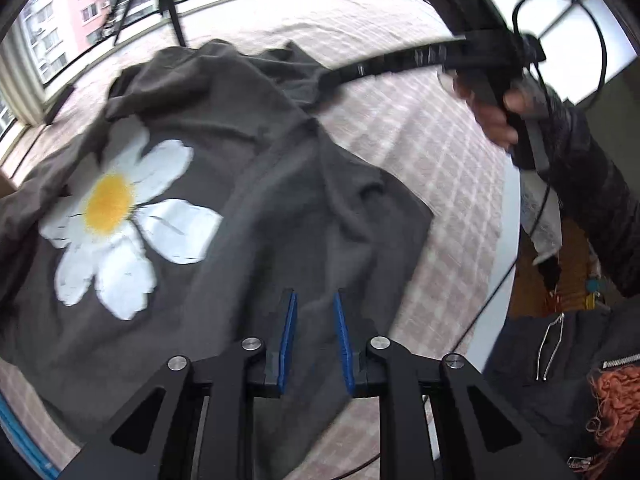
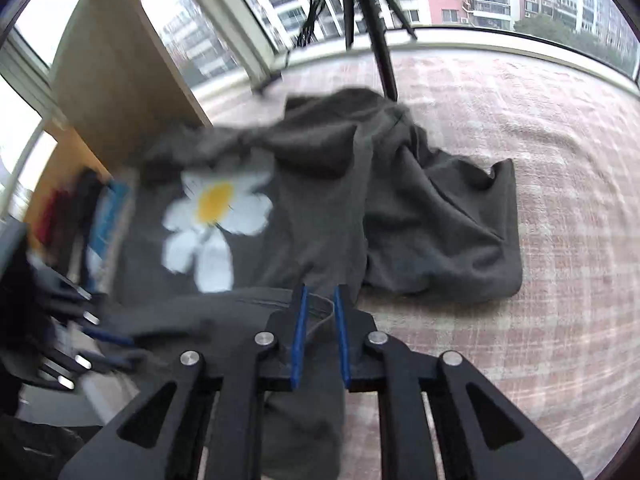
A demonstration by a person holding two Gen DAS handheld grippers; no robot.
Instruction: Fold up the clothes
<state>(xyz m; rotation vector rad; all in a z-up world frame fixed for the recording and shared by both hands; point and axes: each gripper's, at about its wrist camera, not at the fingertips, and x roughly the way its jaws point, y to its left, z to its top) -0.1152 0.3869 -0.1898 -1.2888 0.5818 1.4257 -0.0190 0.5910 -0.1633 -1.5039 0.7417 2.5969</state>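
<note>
A dark grey shirt with a white and yellow daisy print lies crumpled on a pink checked bedspread. My left gripper hovers over the shirt's near part, its blue pads a little apart with grey cloth between them. The right gripper reaches in from the upper right of the left wrist view and pinches the shirt's far edge, lifting it. In the right wrist view the shirt and daisy lie ahead, and my right gripper holds a fold of grey cloth between its pads.
A black tripod stands at the bed's far edge by the window. A wooden panel and shelves with dark clothes are at the left. The bedspread stretches to the right of the shirt.
</note>
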